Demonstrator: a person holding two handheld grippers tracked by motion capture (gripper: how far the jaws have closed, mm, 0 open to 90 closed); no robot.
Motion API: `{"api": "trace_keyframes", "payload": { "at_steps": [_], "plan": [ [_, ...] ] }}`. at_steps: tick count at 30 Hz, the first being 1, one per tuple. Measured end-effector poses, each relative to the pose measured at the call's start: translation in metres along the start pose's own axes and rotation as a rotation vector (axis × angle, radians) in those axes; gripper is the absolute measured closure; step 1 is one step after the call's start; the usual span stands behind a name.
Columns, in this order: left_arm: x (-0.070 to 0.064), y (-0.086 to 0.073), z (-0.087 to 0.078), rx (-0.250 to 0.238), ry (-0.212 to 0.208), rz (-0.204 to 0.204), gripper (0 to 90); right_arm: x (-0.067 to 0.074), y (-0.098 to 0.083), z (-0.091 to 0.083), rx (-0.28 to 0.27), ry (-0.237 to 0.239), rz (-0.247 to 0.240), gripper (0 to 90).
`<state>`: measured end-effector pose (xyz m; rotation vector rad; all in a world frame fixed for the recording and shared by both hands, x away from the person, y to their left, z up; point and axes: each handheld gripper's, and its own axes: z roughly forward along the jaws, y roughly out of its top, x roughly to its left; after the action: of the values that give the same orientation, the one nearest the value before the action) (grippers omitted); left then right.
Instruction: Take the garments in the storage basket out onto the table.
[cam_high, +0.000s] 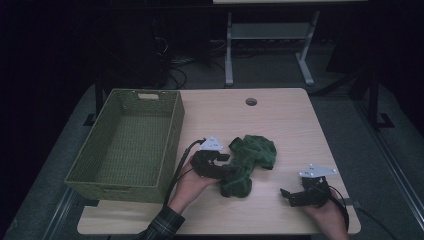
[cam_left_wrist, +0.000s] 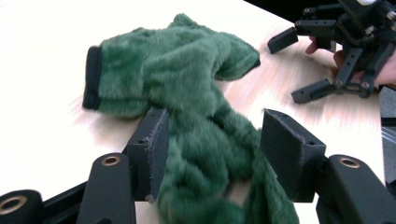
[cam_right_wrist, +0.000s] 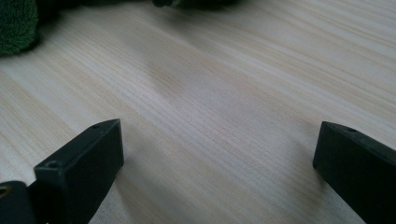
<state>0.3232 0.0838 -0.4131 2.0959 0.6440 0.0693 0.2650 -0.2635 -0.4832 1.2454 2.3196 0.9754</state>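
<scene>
Your left gripper (cam_left_wrist: 212, 154) sits nearest the lens in the left gripper view, its two black pads spread apart with a fold of the green fleece garment (cam_left_wrist: 187, 93) lying between them. The left-hand pad touches the pile and the other stands clear of it, so I would call this no grip yet: the cloth is straddled, not pinched.

Going left to right across the high view, you have the green woven basket (cam_high: 170, 145) at the left edge of the table (cam_high: 280, 120), with nothing inside it. Just beside it is your left hand (cam_high: 187, 185), with the left gripper at the near end of the garment. The garment (cam_high: 252, 155) lies crumpled on the wood near the middle of the table, well outside the basket. Further right, your right gripper (cam_high: 287, 196) rests low over bare wood, well apart from the cloth, with its jaws wide and nothing between them, which the right gripper view confirms.

As for progress, I judge that the work is at its start. Nothing has gone into the basket, and the garment is neither lifted nor smoothed. Whether you mean to fold it first or simply drop it in, closing on the cloth, raising it and carrying it left all remain to be done.
</scene>
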Motion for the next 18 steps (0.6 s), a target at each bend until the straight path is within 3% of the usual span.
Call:
{"api": "trace_keyframes", "payload": {
  "at_steps": [5, 10, 18],
  "plan": [
    [-0.005, -0.013, -0.011, -0.018, 0.004, -0.024, 41.6, 0.0, 0.0, 0.0, 0.0, 0.003, -0.002, 1.5],
    [-0.01, -0.026, -0.014, -0.004, 0.019, -0.022, 41.6, 0.001, 0.001, -0.004, 0.005, 0.013, 0.007, 6.5],
    [-0.003, -0.048, -0.015, -0.016, 0.034, -0.076, 43.6, 0.02, 0.014, -0.016, -0.052, 0.068, -0.033, 13.4]
  ]
}}
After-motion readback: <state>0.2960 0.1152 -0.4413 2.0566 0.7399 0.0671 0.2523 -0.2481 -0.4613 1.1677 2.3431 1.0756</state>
